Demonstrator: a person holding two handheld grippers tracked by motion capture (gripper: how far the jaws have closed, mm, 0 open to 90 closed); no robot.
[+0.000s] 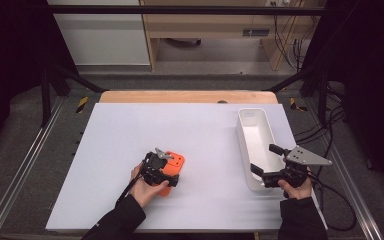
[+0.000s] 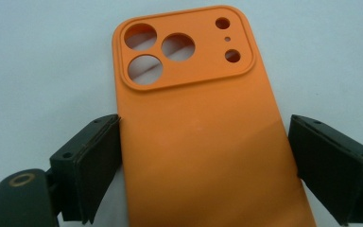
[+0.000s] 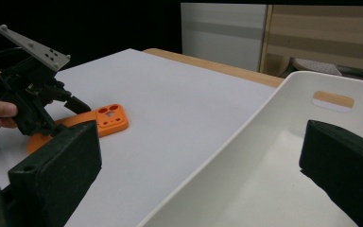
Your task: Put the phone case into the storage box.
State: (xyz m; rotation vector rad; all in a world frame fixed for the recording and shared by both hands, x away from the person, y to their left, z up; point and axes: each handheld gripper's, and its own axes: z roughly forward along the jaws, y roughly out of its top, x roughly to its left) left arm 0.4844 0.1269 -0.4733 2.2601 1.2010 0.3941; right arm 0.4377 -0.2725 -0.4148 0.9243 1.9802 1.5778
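A pale grey-white surface [image 1: 130,150] lies on a wooden tabletop inside a dark metal frame; grey floor, cables and light wooden furniture stand behind it.

Left tool [image 1: 156,171]: held in the person's left hand [image 1: 145,189] near the front middle of the surface, it points down over an orange phone case [image 1: 174,166]. In the left gripper view the orange phone case [image 2: 198,132] lies flat on the surface, back side up, with its raised camera panel and round cut-outs at the far end. The case lies between the two black jaws: the left jaw's pad sits right at the case's long edge, while a narrow strip of surface shows between the right jaw's pad and the opposite edge. The jaws stand wide and are not clamped on the case.

Right tool [image 1: 264,164]: held in the person's right hand [image 1: 296,189] at the right side of the surface, it reaches over the near end of a long white bin [image 1: 254,131] standing lengthwise along the right edge. In the right gripper view the jaws stand far apart with nothing between them; one hangs over the bin's [image 3: 264,142] interior, the other outside its wall. The same view shows the left tool [image 3: 71,106] and the case [image 3: 108,118] farther off, well apart from the bin.
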